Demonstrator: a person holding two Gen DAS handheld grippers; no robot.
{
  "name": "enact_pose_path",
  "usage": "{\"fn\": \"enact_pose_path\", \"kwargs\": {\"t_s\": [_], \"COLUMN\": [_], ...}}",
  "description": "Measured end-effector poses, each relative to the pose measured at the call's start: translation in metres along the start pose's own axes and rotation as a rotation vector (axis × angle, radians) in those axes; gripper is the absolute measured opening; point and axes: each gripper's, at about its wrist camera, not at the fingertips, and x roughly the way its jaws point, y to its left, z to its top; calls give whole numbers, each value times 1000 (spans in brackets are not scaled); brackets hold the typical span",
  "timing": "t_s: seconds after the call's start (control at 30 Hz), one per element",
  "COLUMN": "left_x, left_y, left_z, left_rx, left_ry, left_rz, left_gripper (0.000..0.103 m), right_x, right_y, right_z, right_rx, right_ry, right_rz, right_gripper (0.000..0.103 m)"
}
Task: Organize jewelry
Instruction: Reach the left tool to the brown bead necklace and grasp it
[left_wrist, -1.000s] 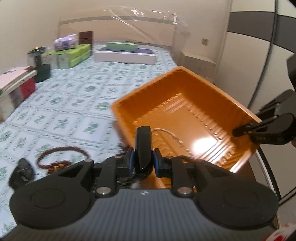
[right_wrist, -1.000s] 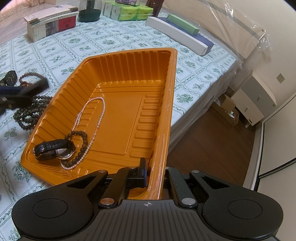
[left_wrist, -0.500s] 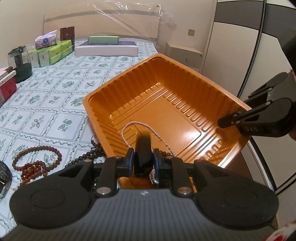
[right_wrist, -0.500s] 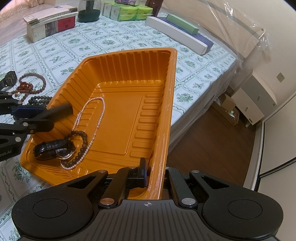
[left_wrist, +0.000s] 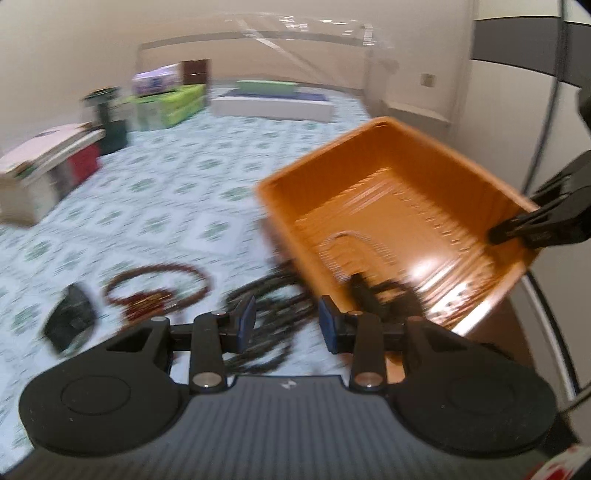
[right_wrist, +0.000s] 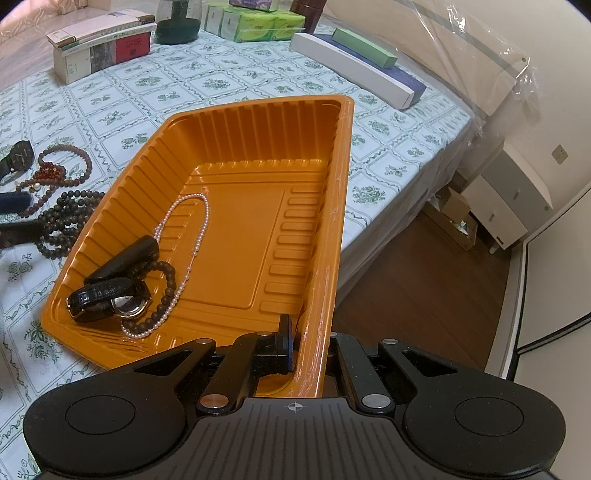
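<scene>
L gripper (left_wrist: 287, 325): jaws spread, empty, over the dark bead strand (right_wrist: 64, 221) on the bed (right_wrist: 221, 74), prob. next pick. R gripper (right_wrist: 308, 350): jaws pinching the orange tray (right_wrist: 258, 122) rim, steadying it. Watches (right_wrist: 110, 299), pearl necklace (right_wrist: 192, 236) inside; red-brown bracelets (right_wrist: 55, 171) outside.

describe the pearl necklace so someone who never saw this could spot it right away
Start at the orange tray on the green-patterned bedspread, its near rim clamped by the right gripper. Inside, near its left wall, the pearl necklace lies as a long thin loop running down to the black watch. It is the only pale, tiny-beaded strand; the bracelet crossing it has bigger dark beads.
</scene>
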Motion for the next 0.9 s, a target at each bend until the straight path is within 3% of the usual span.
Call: {"fn": "enact_pose_path", "kwargs": {"t_s": [0.37, 0.57, 0.67, 0.77, 0.9], "left_x": [-3, 12, 21, 30, 41], "left_y": [70, 84, 88, 91, 91], "left_z": [-30, -32, -30, -27, -26], "left_rx": [-76, -114, -147, -181, -150], "left_ry": [62, 75, 79, 79, 104], "left_rz": [211, 234, 227, 241, 290], "left_gripper": [33, 33, 22, 22, 24], "right_x": [0, 0, 0, 0, 1], "right_y": [0, 0, 0, 0, -1], "right_z": [0, 0, 0, 0, 0], "right_rx": [0, 0, -1, 0, 0], "right_ry": [0, 0, 1, 1, 2], "right_rz": [0, -1, -2, -2, -3], "right_gripper": [4, 4, 4, 4, 4]}}
